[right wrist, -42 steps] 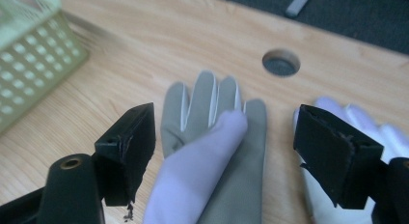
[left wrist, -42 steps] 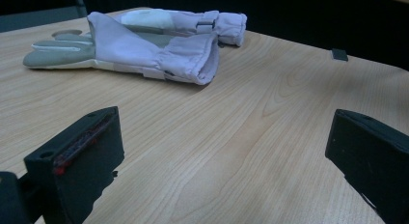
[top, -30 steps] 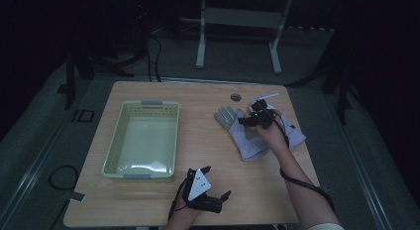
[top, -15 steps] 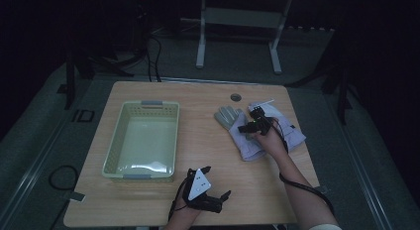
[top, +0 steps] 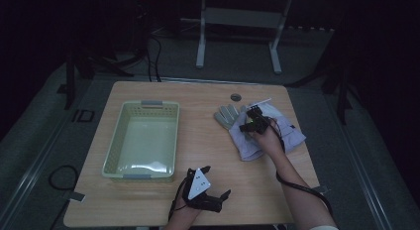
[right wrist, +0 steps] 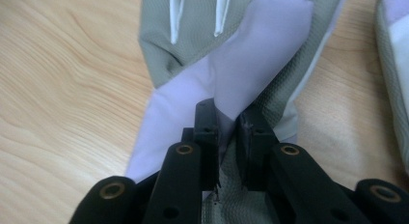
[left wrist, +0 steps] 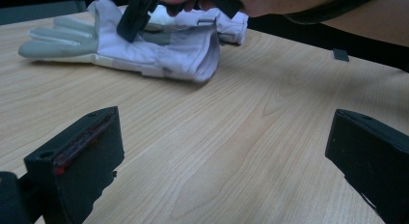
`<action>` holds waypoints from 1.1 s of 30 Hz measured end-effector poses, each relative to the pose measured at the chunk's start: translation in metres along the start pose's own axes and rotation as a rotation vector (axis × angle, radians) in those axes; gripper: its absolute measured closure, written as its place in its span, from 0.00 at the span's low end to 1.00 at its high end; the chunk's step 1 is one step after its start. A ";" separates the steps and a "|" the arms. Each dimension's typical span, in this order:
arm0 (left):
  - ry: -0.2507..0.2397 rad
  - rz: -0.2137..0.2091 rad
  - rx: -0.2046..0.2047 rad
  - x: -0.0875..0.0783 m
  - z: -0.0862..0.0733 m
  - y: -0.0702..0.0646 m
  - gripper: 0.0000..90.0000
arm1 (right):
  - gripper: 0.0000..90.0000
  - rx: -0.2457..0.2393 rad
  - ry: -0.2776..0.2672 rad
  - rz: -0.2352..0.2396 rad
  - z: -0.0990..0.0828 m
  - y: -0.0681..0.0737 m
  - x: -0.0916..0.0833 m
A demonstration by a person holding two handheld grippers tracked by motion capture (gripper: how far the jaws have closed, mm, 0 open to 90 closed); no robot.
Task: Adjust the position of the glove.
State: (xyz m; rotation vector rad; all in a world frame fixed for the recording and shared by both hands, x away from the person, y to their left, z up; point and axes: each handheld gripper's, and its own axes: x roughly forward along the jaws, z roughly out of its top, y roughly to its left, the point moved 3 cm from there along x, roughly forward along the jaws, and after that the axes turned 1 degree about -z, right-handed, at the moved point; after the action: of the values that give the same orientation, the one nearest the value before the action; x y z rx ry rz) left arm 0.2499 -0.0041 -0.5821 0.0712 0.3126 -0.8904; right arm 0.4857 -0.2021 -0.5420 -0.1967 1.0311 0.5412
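Basket (top: pixel 142 141) with nothing inside, right tool (right wrist: pixel 230 132) just closed, pinching glove (right wrist: pixel 251 50), left tool (left wrist: pixel 217 161) spread.

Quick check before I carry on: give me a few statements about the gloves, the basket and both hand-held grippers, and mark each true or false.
1. The right hand-held gripper is shut on a fold of the glove. True; its jaws have just been closing and now pinch the pale fabric.
2. The left hand-held gripper holds the other glove. False; its jaws stand wide apart over bare table, with nothing between them.
3. The basket already has a glove in it. False; the high view shows it empty.
4. The gloves lie on the table to the right of the basket in the high view. True.
5. The glove's grey fingers point toward the basket side. True.
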 end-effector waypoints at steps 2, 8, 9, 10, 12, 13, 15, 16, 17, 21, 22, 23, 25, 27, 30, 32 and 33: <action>-0.001 0.003 0.002 0.000 0.000 0.000 0.00 | 0.90 0.018 -0.048 -0.002 0.001 0.006 -0.009; -0.007 0.015 0.010 -0.001 0.000 -0.001 0.00 | 0.90 0.064 -0.113 0.012 0.003 0.033 -0.033; -0.009 0.017 0.010 -0.001 0.000 -0.001 0.00 | 0.90 0.081 -0.119 0.018 0.005 0.037 -0.037; -0.009 0.018 0.009 -0.001 0.000 -0.001 0.00 | 0.90 0.096 -0.130 0.018 0.006 0.040 -0.041; -0.013 0.025 0.015 -0.001 0.000 -0.002 0.00 | 0.90 0.098 -0.157 -0.009 0.009 0.050 -0.050; -0.015 0.026 0.018 -0.001 0.000 -0.002 0.00 | 0.90 0.089 -0.168 -0.027 0.010 0.055 -0.052; -0.015 0.027 0.018 -0.001 0.000 -0.002 0.00 | 0.91 0.098 -0.181 -0.010 0.011 0.064 -0.056; -0.015 0.028 0.018 -0.001 0.000 -0.002 0.00 | 0.90 0.103 -0.188 -0.005 0.012 0.068 -0.057; -0.014 0.030 0.019 -0.001 0.000 -0.002 0.00 | 0.90 0.109 -0.199 0.005 0.013 0.071 -0.059; -0.018 0.035 0.015 -0.001 0.000 -0.002 0.00 | 0.90 0.144 -0.242 0.006 0.020 0.084 -0.073; -0.019 0.037 0.015 -0.001 0.000 -0.002 0.00 | 0.90 0.150 -0.250 0.002 0.021 0.085 -0.075; -0.021 0.039 0.016 -0.002 0.000 -0.002 0.00 | 0.90 0.164 -0.252 0.003 0.022 0.086 -0.076; -0.024 0.043 0.013 -0.002 0.000 -0.002 0.00 | 0.90 0.192 -0.247 -0.009 0.020 0.087 -0.072; -0.030 0.054 0.015 -0.002 0.000 -0.001 0.00 | 0.90 0.211 -0.233 -0.009 0.017 0.090 -0.064; -0.039 0.054 0.004 -0.003 0.000 -0.001 0.00 | 0.90 0.225 -0.200 -0.009 0.010 0.092 -0.048; -0.037 0.052 0.000 -0.003 0.000 0.000 0.00 | 0.90 0.236 -0.184 -0.013 0.007 0.092 -0.039; -0.037 0.052 -0.005 -0.003 -0.001 0.000 0.00 | 0.90 0.244 -0.179 -0.018 0.006 0.091 -0.034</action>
State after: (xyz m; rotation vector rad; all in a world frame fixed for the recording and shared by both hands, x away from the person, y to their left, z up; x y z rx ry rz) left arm 0.2480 -0.0016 -0.5817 0.0581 0.2770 -0.8390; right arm 0.4298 -0.1334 -0.5010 0.0578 0.9105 0.4045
